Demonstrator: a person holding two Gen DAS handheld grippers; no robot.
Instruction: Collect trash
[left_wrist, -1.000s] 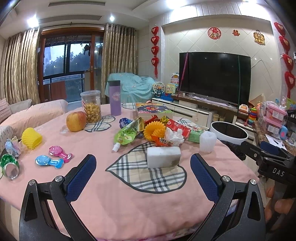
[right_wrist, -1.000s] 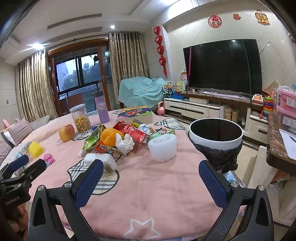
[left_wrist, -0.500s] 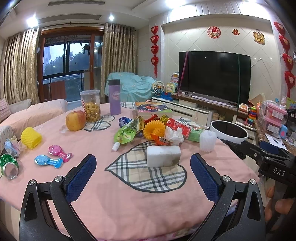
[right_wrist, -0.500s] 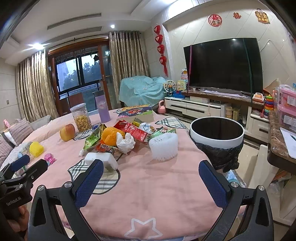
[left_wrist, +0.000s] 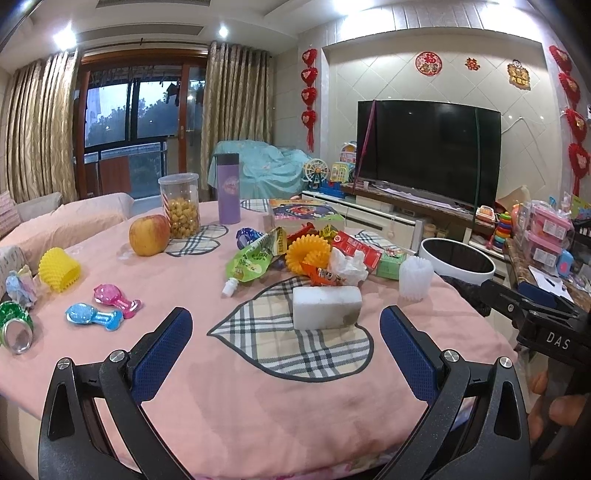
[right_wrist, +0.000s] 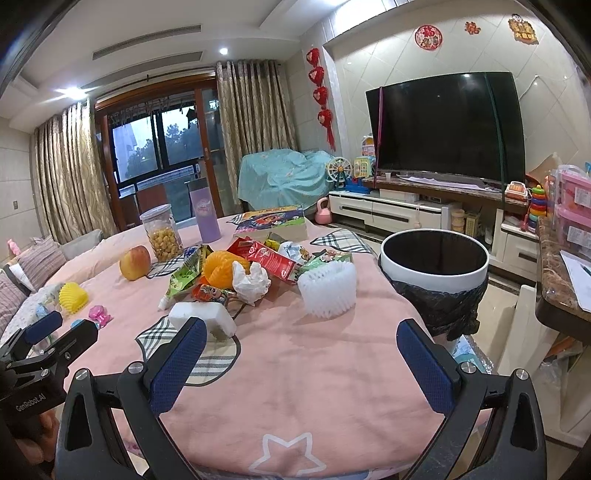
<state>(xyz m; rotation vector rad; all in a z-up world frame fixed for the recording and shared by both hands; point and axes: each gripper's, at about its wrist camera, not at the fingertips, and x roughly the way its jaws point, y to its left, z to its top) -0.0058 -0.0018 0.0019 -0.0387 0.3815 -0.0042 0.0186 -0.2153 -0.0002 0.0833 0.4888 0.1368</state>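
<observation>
Both sets of jaws wide and empty, left gripper (left_wrist: 282, 338) nearer and facing the white foam block (left_wrist: 326, 307), lying crosswise just ahead on the table (left_wrist: 258, 398), bin (right_wrist: 434, 263) beyond the block's right, past the table edge.

The near part of the pink table (right_wrist: 303, 387) lies bare in front of both wide-open grippers, the left gripper (left_wrist: 286, 345) and the right gripper (right_wrist: 301, 354), so either can pass forward over the cloth. Straight ahead of the left stands the white foam block (left_wrist: 327, 307), with the heap of wrappers (left_wrist: 295, 254) packed close behind it. On the right side, the white foam net (right_wrist: 327, 291) stands alone with bare cloth around it, and the open-topped trash bin (right_wrist: 434, 258) sits just beside the table edge.
</observation>
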